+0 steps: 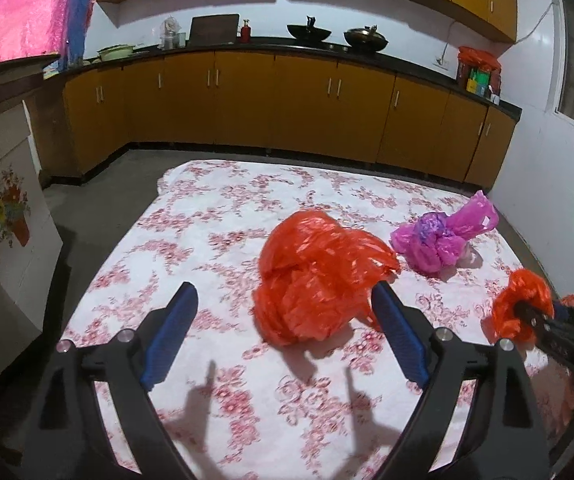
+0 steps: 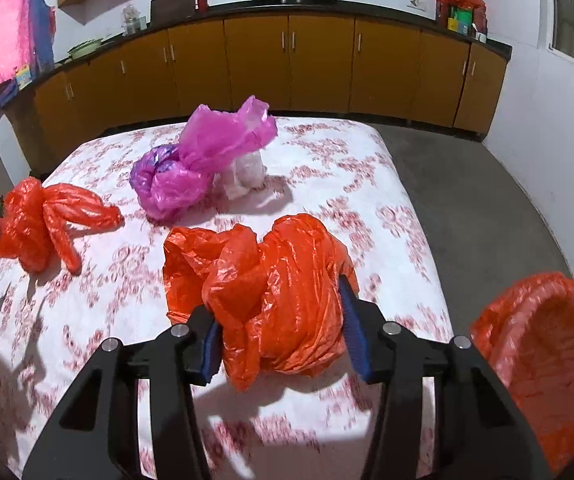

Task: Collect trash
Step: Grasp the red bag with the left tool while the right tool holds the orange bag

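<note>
Right gripper clamps orange bag; left gripper wide, empty.

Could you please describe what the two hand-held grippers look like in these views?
Both match: the left hand-held gripper and right hand-held gripper have matte black angular frames with cut-out openings, round silver pivot bolts, and two fingers faced with ribbed blue pads. No cables, sleeves or markings are visible.
</note>
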`<action>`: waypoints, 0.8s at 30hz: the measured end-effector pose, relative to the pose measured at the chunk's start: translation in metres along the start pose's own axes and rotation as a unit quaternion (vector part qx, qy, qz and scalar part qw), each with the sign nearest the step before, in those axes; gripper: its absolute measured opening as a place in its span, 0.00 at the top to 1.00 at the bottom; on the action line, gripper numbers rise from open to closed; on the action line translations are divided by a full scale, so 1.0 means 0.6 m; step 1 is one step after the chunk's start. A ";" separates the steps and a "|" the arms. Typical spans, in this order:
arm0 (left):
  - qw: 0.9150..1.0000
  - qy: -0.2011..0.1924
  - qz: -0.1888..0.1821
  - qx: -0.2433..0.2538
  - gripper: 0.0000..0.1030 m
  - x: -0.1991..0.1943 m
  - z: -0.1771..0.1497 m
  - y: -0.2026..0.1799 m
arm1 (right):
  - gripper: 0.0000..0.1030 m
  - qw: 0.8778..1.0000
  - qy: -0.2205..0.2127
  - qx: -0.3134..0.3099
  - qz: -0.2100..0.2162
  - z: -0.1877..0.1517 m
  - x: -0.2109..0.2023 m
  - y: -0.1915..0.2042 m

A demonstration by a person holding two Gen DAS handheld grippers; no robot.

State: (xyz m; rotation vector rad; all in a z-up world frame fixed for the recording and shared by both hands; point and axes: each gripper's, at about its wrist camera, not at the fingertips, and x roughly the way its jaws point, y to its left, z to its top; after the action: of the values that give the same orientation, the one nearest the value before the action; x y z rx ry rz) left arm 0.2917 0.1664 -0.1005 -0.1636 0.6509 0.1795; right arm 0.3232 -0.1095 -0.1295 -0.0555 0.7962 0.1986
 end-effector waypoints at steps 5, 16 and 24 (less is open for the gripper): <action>1.000 0.024 -0.004 -0.007 0.16 0.037 0.022 -0.012 | 0.51 1.000 0.000 0.015 0.004 -0.014 -0.013 -0.011; 0.998 0.058 0.013 -0.009 0.16 0.094 0.025 -0.021 | 0.51 1.000 -0.002 0.024 0.008 -0.020 -0.028 -0.026; 0.997 0.074 -0.002 -0.020 0.40 0.110 0.018 -0.019 | 0.51 1.000 -0.005 0.026 0.008 -0.022 -0.034 -0.029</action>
State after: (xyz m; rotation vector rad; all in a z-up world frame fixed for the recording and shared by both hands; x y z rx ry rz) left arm 0.3522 0.1653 -0.1317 -0.2187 0.7953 0.1783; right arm 0.3033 -0.1313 -0.1247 0.0020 0.7910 0.1927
